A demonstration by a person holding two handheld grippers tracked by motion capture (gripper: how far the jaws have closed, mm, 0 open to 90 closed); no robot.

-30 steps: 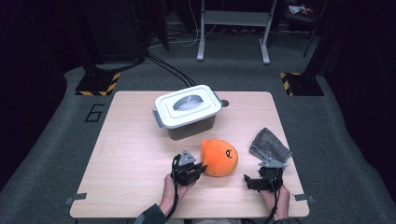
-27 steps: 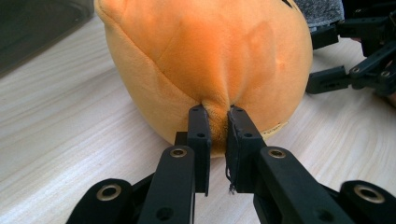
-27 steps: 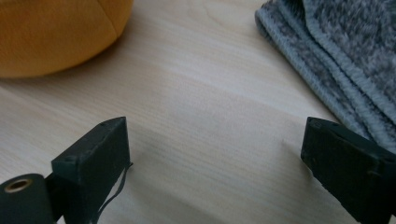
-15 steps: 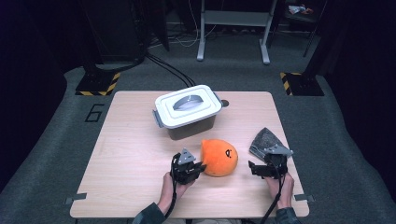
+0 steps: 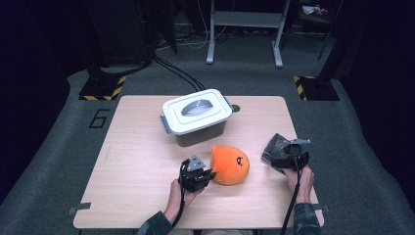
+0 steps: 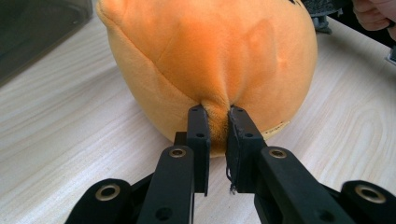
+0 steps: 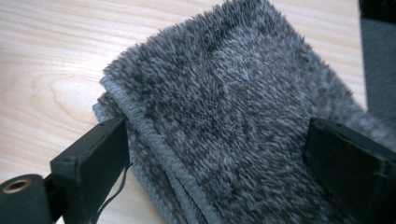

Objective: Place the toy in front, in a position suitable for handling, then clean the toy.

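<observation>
Landmark: the orange plush toy (image 5: 230, 165), lying on the wooden desk (image 5: 137, 161) toward its near edge, a little right of centre.

Left of the plush: left tongs (image 5: 208, 175), held in the person's left hand (image 5: 177, 192), tips at the toy's left flank. In the left gripper view the jaws are nearly closed, pinching a fold of the orange plush toy (image 6: 210, 60) fabric low on its side; the cloth puckers between the pads. The toy rests on the desk.

Behind the plush, slightly left: a grey box with a white lid (image 5: 196, 111), lid on, grey handle on top, side clasps visible. It stands apart from the toy.

Right of the plush: a folded grey towel (image 5: 273, 147), shaggy pile, stitched hem, flat on the desk near the right edge, clear of the toy. Right tongs (image 5: 281, 159) sit over its near end, held by the right hand (image 5: 299, 178). In the right gripper view the jaws stand wide apart, one on each side of the grey towel (image 7: 233, 107); whether the pads touch the pile I cannot tell.
</observation>
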